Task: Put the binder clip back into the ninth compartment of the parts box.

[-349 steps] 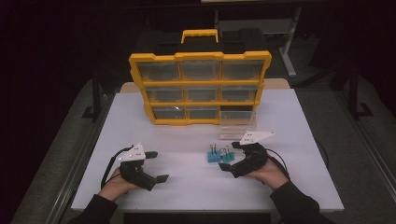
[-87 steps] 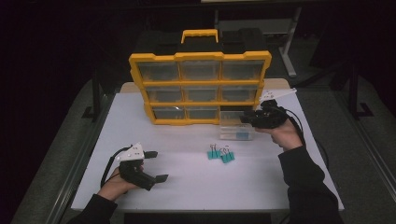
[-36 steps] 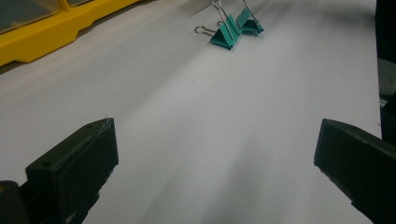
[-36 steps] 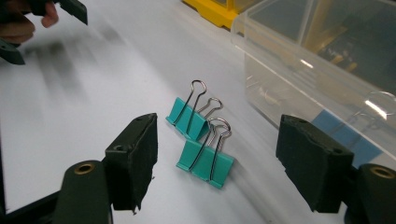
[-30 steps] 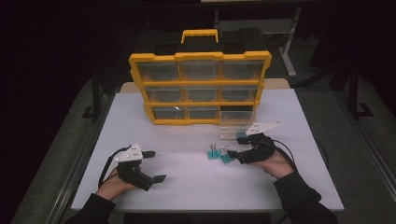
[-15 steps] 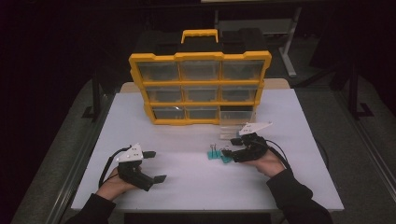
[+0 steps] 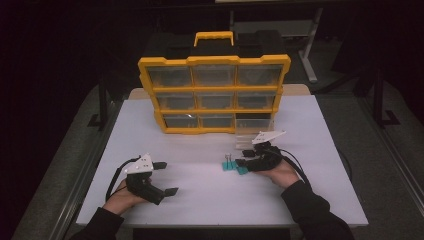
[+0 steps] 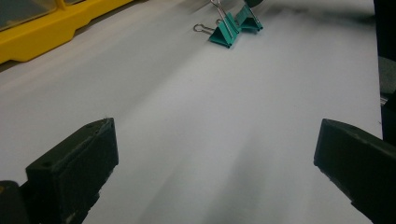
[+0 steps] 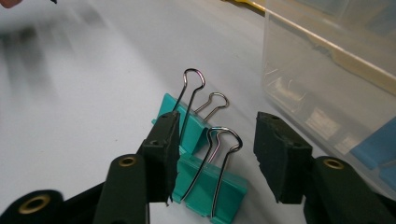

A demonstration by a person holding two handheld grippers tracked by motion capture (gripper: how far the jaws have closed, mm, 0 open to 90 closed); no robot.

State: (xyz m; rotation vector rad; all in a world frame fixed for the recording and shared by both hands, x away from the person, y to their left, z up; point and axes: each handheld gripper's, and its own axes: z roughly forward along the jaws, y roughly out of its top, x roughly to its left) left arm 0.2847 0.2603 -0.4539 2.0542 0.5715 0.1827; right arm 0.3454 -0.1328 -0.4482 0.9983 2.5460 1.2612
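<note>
From the high view, a person is working two handheld grippers over a white table (image 7: 310, 125), with a yellow organizer (image 7: 214, 95) standing at the 12 o'clock side. The right gripper (image 7: 242, 162) is reaching toward 9 o'clock at two teal binder clips (image 7: 231, 166) lying just right of the table's centre, its tips right at them. The left gripper (image 7: 165, 177) is resting at about 8 o'clock from the clips, well apart from them, its jaws standing wide with nothing between.

In the left gripper view, its two black jaws are gaping over bare tabletop, the teal clips (image 8: 233, 28) lying far off at 12 o'clock and the organizer's yellow edge (image 8: 46, 32) at 10 o'clock.

In the right gripper view, the right gripper (image 9: 215, 149) is straddling the nearer binder clip (image 9: 210, 184); its jaws have just been closing, one at the clip's edge, the other not yet touching. A clear plastic drawer (image 9: 327, 70) is sitting at 2 o'clock.
</note>
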